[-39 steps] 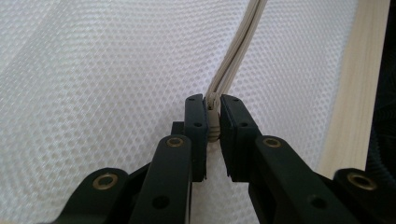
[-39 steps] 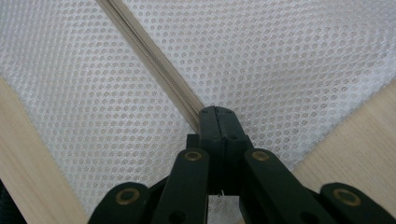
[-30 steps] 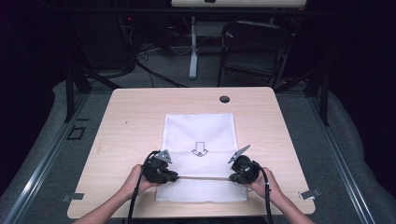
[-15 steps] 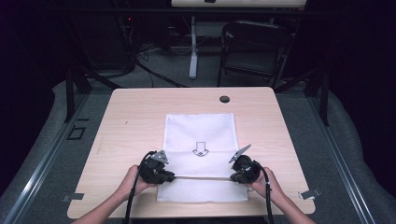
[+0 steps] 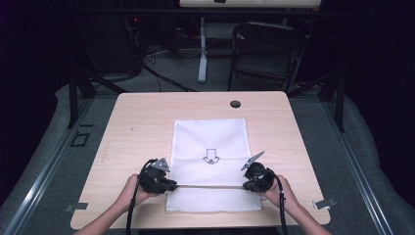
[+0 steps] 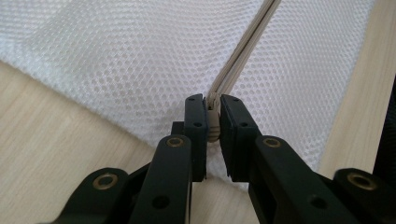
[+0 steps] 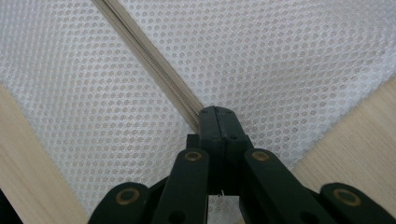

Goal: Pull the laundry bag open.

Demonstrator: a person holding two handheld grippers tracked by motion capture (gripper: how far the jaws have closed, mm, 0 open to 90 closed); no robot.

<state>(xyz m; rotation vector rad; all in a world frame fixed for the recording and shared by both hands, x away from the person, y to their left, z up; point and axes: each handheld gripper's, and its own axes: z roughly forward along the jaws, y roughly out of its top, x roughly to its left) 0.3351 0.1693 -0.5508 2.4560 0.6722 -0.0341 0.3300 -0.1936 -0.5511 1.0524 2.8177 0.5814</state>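
Note:
A white mesh bag (image 5: 210,142) with a printed black arrow lies flat on the wooden table (image 5: 137,127). A beige zipper strip (image 5: 210,186) crosses the bag near its front end. My left gripper (image 5: 172,186) is shut on the strip's left end, at the bag's left edge. In the left gripper view the jaws (image 6: 213,105) pinch the beige zipper end (image 6: 213,126) over the mesh (image 6: 116,60). My right gripper (image 5: 246,185) is shut on the strip's right end. In the right gripper view its jaws (image 7: 215,114) are closed on the zipper (image 7: 149,60). A hand holds each gripper.
A black round grommet (image 5: 235,104) sits in the table's far edge. Behind the table stand a dark chair (image 5: 266,54) and a white post (image 5: 202,49). Bare wood lies on both sides of the bag.
My left gripper has edged slightly to the left while still clamped on the zipper. The right gripper and the bag have stayed put.

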